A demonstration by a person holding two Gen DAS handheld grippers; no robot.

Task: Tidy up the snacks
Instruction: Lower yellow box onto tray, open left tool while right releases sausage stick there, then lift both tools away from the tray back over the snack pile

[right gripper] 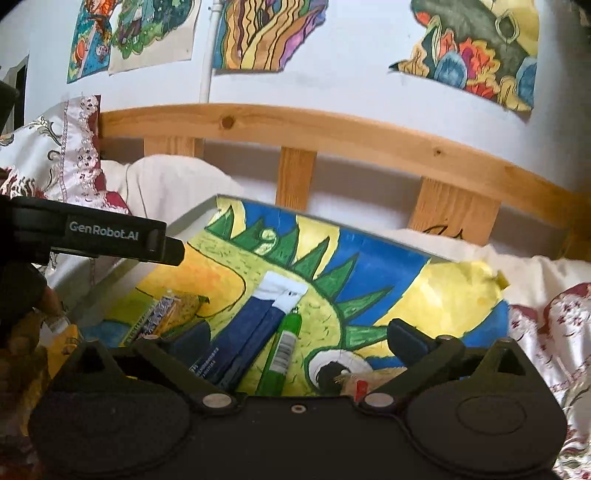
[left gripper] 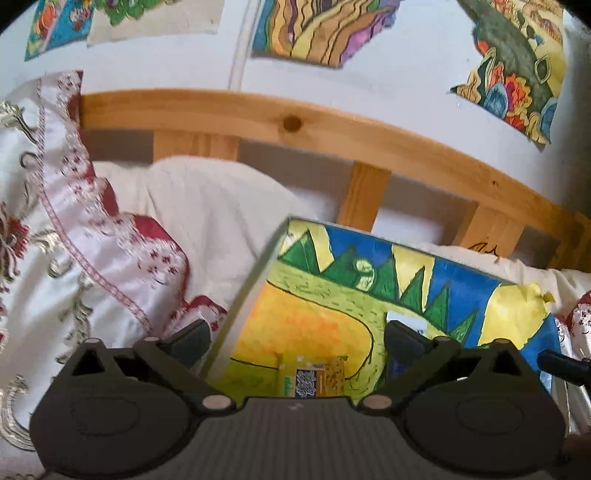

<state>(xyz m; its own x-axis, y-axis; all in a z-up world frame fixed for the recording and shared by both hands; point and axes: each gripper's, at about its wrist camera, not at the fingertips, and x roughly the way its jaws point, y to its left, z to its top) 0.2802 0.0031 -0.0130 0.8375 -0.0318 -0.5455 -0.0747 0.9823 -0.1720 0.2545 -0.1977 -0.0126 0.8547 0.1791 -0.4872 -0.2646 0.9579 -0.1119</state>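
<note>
A flat board with a painted dinosaur picture (right gripper: 369, 266) lies on a bed; it also shows in the left wrist view (left gripper: 314, 314). On it lie a yellow snack pack (right gripper: 173, 310), a dark blue packet with a white end (right gripper: 251, 332) and a green snack bar (right gripper: 284, 347). A brownish snack with a red bit (right gripper: 358, 384) lies near the right gripper's base. My right gripper (right gripper: 299, 339) is open above the blue packet and green bar. My left gripper (left gripper: 295, 336) is open above the yellow snack pack (left gripper: 319, 378). The left gripper's body (right gripper: 110, 240) enters the right wrist view at left.
A wooden slatted headboard (right gripper: 332, 136) runs behind the board. White pillows with red and gold embroidery (left gripper: 74, 221) lie at left and a white one (left gripper: 221, 199) behind. Colourful drawings (right gripper: 266, 33) hang on the white wall.
</note>
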